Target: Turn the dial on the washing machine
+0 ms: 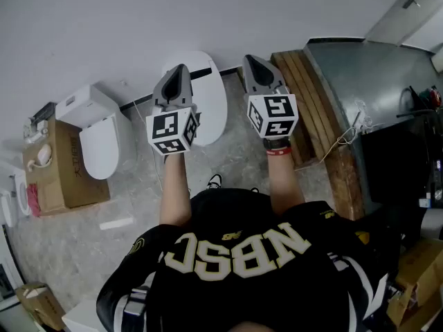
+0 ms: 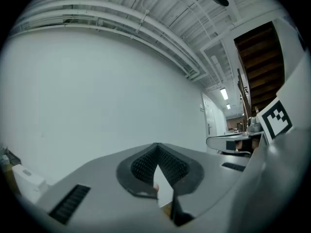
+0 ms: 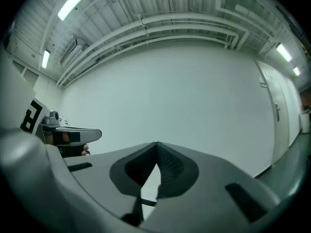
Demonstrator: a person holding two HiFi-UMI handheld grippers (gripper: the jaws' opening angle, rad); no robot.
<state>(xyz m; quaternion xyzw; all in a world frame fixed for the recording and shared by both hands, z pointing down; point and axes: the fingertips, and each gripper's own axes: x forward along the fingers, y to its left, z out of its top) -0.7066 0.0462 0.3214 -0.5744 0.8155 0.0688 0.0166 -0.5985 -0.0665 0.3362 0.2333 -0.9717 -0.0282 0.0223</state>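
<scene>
No washing machine or dial shows in any view. In the head view both grippers are held out level, side by side, toward a plain white wall [image 1: 208, 12]. My left gripper [image 1: 179, 70] has its jaws closed tip to tip with nothing between them; its own view shows the pads [image 2: 146, 166] meeting in front of the bare wall. My right gripper [image 1: 252, 61] is likewise shut and empty, its fingertips [image 3: 167, 161] touching in its own view. Each gripper's marker cube shows at the edge of the other's view.
On the floor below stand a white toilet [image 1: 97, 137], a cardboard box [image 1: 66, 171] and a white oval panel [image 1: 211, 106]. Wooden planks [image 1: 311, 109] and a grey metal box [image 1: 374, 95] lie at the right, with dark shelving [image 1: 415, 171] beyond.
</scene>
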